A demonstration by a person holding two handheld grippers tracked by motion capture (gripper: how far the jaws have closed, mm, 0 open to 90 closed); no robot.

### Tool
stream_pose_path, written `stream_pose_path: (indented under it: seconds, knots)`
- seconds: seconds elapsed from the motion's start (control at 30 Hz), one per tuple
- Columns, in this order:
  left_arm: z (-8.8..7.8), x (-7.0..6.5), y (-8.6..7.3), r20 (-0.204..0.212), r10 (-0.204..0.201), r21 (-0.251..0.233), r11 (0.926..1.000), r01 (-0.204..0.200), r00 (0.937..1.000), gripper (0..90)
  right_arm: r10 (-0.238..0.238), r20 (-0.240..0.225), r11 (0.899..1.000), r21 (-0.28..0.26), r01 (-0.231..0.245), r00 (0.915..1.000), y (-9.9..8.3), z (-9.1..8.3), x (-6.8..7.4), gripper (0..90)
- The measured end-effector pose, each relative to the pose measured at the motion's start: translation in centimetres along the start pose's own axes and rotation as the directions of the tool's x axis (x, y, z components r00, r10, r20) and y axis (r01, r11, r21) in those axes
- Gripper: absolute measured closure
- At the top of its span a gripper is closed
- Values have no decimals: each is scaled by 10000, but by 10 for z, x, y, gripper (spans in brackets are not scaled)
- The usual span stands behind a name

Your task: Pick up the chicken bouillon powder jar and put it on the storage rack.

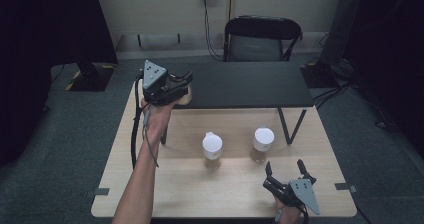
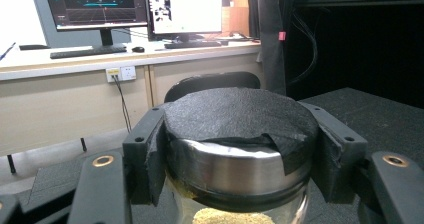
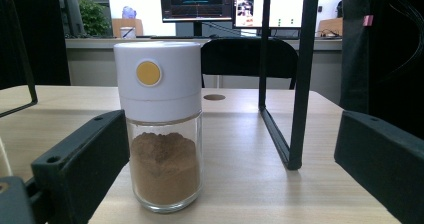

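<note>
In left claw (image 2: pixel 235 184): glass jar (image 2: pixel 240 169), steel lid, black-covered top.

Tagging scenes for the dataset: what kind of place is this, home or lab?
Probably a lab or office set up for recording, not a home. Computer monitors stand on a long desk behind the wooden table, and a folding chair sits on grey carpet.

Dim overhead light, dark corners, soft blur, bright monitors behind
</note>
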State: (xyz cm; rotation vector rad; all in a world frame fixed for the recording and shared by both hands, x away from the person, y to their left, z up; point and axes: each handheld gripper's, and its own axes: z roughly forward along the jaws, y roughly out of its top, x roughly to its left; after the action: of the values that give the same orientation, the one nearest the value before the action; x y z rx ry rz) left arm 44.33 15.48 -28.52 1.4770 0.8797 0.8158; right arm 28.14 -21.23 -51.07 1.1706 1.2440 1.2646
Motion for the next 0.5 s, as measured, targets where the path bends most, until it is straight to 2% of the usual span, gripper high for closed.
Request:
stream_pose_path:
  seconds: [0.37,0.5]
  knots:
    - [1,2,-2,79,-87,179,9998,86,9999,303,-3,2,10000,-1,3,10000,0,0,0,1]
    - [0,2,-1,89,-82,35,10000,82,9999,230,-4,2,10000,-2,4,10000,0,0,0,1]
